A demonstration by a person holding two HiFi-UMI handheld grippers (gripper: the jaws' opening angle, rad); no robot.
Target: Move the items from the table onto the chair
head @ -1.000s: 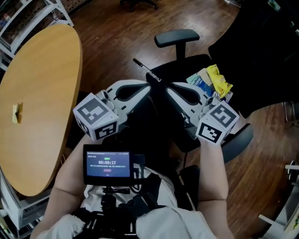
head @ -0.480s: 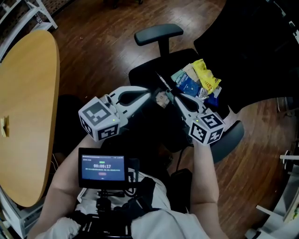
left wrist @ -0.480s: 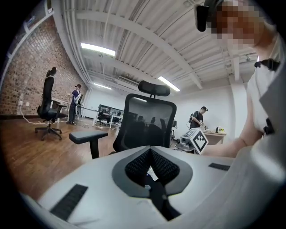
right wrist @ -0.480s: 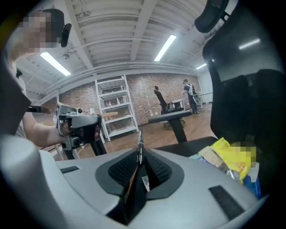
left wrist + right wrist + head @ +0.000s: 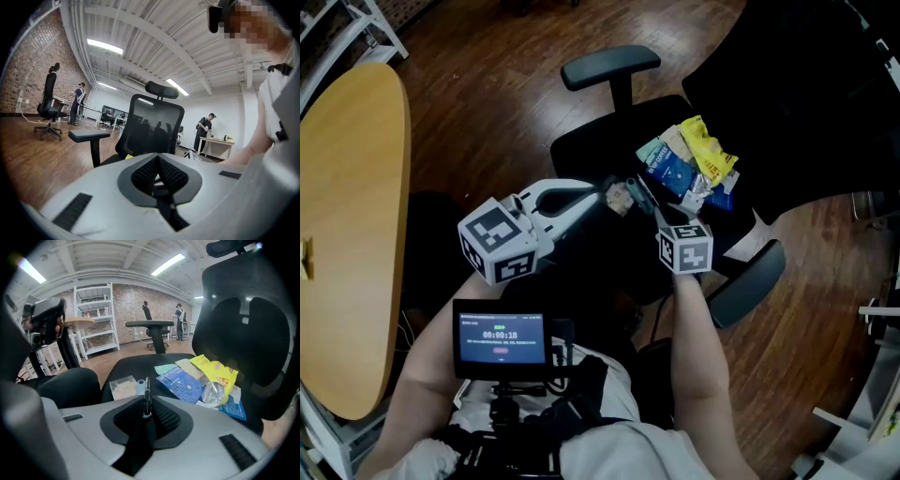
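My right gripper is shut on a slim black pen, which stands up from between its pads. It hangs over the front of the black office chair's seat. On the seat just left of the pen lies a small clear packet. Farther back on the seat is a pile with a yellow bag and a blue pouch. My left gripper is beside the right one, pads together, and I make out nothing held.
The oval wooden table is at the left with a small yellow thing on it. The chair's armrests flank the seat and its tall backrest rises behind the pile. Wooden floor lies all around.
The view has swung from the table toward the chair. My right gripper has carried the pen down over the seat and turned its cube to face me. The left gripper has hardly moved.
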